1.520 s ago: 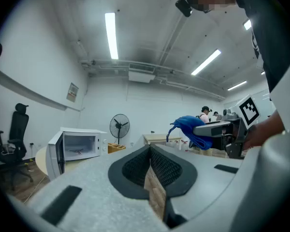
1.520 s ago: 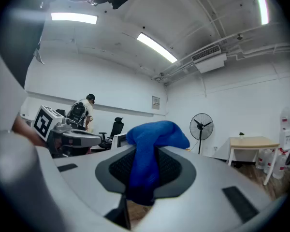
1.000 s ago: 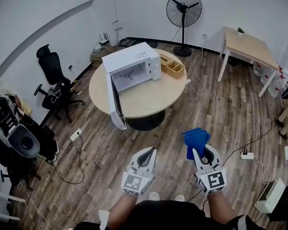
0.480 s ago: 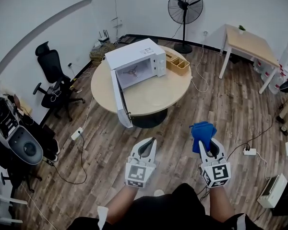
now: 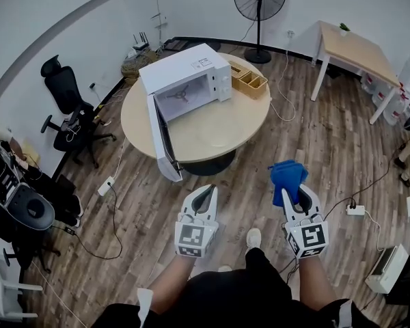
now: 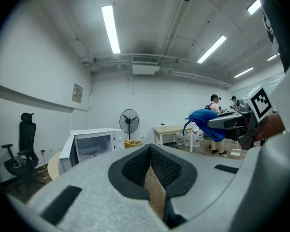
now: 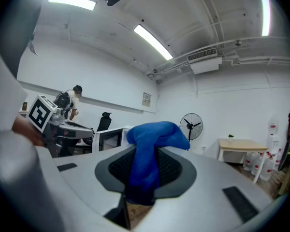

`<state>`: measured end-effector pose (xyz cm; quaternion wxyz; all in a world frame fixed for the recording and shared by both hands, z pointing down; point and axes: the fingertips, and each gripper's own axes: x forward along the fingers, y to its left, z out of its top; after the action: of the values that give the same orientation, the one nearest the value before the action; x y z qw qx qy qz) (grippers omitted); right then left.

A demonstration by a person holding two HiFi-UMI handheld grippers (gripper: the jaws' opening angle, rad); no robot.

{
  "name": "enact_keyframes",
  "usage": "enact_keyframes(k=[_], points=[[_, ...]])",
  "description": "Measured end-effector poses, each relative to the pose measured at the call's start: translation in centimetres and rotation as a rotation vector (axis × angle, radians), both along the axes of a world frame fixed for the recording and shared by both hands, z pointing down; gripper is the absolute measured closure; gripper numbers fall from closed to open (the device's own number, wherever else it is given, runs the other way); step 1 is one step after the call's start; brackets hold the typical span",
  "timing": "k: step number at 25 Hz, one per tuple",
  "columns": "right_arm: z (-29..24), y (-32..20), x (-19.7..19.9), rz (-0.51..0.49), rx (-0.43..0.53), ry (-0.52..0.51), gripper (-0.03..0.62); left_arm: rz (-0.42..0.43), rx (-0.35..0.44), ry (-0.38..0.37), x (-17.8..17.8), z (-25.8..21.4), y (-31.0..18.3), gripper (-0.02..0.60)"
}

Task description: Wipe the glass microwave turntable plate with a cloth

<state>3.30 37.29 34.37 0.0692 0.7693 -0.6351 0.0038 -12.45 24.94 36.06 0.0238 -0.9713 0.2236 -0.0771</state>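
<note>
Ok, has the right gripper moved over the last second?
Yes. The right gripper, shut on the blue cloth, has come forward toward the round table; the white power strip on the floor now lies further behind its tips.

round table [image 5: 212,139] on wood floor [image 5: 328,162] carries open microwave [image 5: 184,80] and wooden tray [image 5: 249,82] beside it

Bare wooden floor [image 5: 246,183] lies open from the left tongs [image 5: 205,191] and right tongs [image 5: 292,193] up to the round desk [image 5: 219,132]. The open door [image 5: 160,142] of the microwave [image 5: 184,67] juts past the desk's near left edge and bars that side. The desk's right half looks bare, though clear glass would hardly show. A wooden box [image 5: 249,82] stands just beside the microwave.
</note>
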Motion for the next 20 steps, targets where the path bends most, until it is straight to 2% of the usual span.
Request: enact_keyframes(k=[11, 20], points=[[0.2, -5.8, 8.4, -0.072, 0.038, -0.021, 0.502, -0.081, 0.005, -0.016, 7.5, 0.3, -5.8, 0.575], [1.1, -9.7, 13.5, -0.159, 0.045, -0.035, 0.500, -0.179, 0.000, -0.037, 11.9, 0.7, -8.8, 0.575]])
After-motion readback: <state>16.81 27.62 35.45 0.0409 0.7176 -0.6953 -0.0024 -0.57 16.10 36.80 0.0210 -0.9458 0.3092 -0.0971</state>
